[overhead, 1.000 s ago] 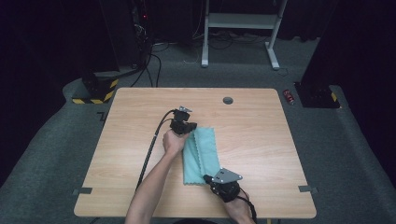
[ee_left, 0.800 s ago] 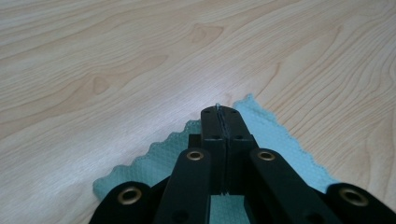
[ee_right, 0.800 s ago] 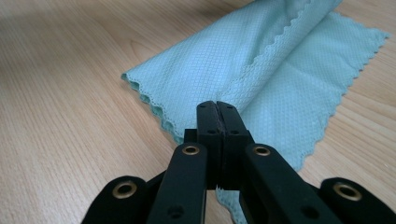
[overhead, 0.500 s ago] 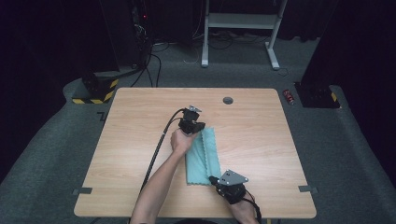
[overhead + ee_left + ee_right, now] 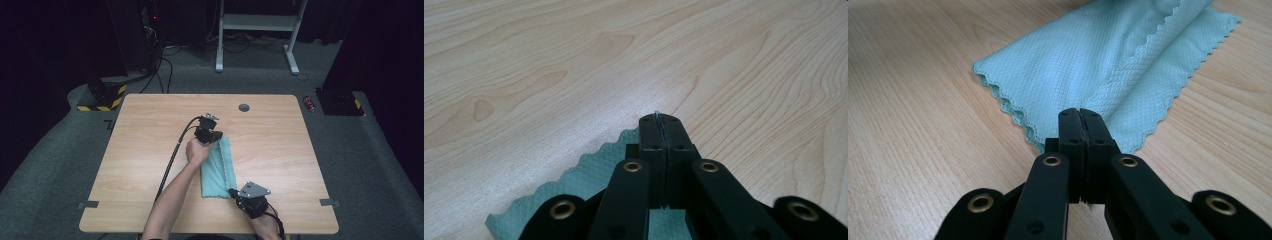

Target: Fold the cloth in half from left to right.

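Cloth (image 5: 218, 169), folded into a long teal strip, lies on the table (image 5: 150, 150) near its middle, with the left gripper (image 5: 214, 138) clamped on the strip's far end and the right gripper (image 5: 233, 192) clamped on the corner of its near end, both jaw pairs pressed together.

Mint-green cloth (image 5: 219, 170) with fine diamond weave, black hand-held grippers, pale wood-grain table (image 5: 150, 130)

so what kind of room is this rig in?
Likely a lab or recording studio, not a home: a lone wooden table on grey carpet, dark curtained surroundings, equipment with trailing cables behind, and hazard-striped blocks on the floor.
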Available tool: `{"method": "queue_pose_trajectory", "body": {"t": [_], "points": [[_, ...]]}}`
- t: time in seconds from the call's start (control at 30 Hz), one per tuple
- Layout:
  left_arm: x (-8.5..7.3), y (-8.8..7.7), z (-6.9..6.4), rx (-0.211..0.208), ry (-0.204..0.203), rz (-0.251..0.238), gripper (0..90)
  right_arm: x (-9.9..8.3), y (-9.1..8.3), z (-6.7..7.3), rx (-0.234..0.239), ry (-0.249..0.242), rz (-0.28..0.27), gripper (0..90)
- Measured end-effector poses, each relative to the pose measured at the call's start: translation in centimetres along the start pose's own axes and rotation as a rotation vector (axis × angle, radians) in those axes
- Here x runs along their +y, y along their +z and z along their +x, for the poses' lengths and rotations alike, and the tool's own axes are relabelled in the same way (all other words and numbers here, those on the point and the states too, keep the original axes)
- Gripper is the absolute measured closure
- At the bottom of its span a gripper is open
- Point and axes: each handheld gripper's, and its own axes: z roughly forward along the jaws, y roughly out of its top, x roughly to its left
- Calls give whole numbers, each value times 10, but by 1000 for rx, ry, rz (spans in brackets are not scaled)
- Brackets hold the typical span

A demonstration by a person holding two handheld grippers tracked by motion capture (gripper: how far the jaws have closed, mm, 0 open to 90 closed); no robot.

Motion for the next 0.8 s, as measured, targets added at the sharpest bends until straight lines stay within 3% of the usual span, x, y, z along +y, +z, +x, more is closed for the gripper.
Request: {"method": "queue_pose_trajectory", "body": {"t": [0.33, 0.57, 0.7, 0.8], "points": [[3, 6, -7, 4, 18, 8, 881, -3, 1, -1, -1, 8, 34, 876], [5, 9, -11, 12, 27, 1, 731, -7, -4, -7, -32, 31, 27, 757], [6, 4, -10, 36, 32, -8, 637, -5, -10, -14, -50, 51, -2, 728], [6, 1, -9, 42, 37, -27, 589, 1, -9, -15, -37, 40, -15, 725]]}}
